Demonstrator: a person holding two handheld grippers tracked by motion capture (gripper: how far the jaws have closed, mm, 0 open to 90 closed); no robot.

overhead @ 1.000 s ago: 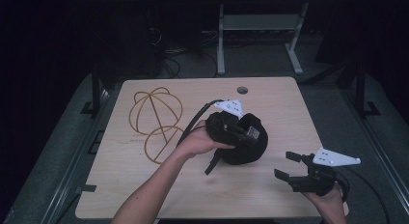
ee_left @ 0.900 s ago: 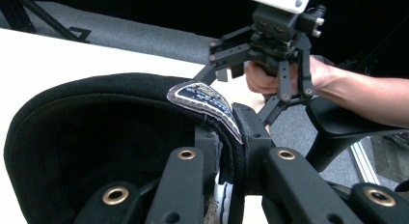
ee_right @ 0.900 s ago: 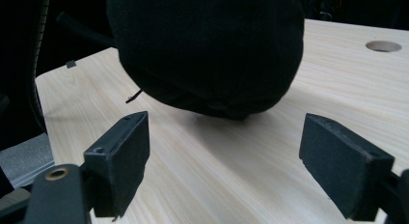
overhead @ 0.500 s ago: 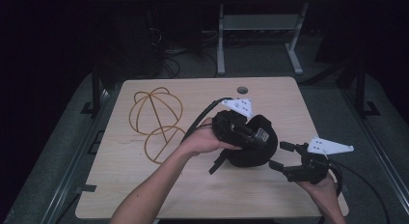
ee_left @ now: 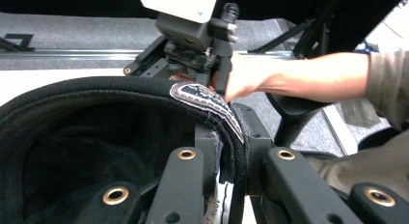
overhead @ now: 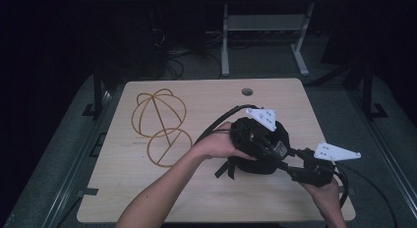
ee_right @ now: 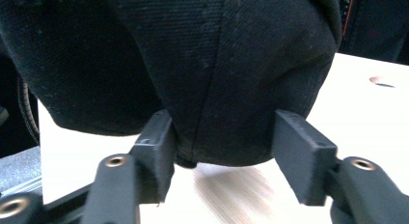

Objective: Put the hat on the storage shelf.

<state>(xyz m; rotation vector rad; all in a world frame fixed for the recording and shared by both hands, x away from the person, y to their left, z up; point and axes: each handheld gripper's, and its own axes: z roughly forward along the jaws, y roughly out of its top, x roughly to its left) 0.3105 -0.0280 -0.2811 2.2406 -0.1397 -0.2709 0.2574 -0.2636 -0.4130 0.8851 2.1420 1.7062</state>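
A black cap (overhead: pixel 255 145) is held above the wooden table (overhead: pixel 206 90), right of the middle. My left gripper (overhead: pixel 268 142) is shut on the cap's rim; in the left gripper view its jaws (ee_left: pixel 231 151) pinch the band beside a sewn label (ee_left: pixel 202 96). My right gripper (overhead: pixel 291 165) reaches in from the right. Its jaws have just been closing, and the crown of the cap (ee_right: pixel 217 64) sits between its pads (ee_right: pixel 156 142), which touch the fabric on both sides. In the left gripper view, the right gripper (ee_left: pixel 197 50) and its hand appear beyond the rim.
A golden wire frame (overhead: pixel 160 125) of two joined hoops lies on the table's left half. A round cable hole (overhead: pixel 247 92) sits near the far edge. Cables trail from both grippers. Dark floor and a desk frame lie beyond the table.
The left hand has carried the cap to the right and slightly up. The right gripper has moved in toward the cap, and its jaws have narrowed around the crown.
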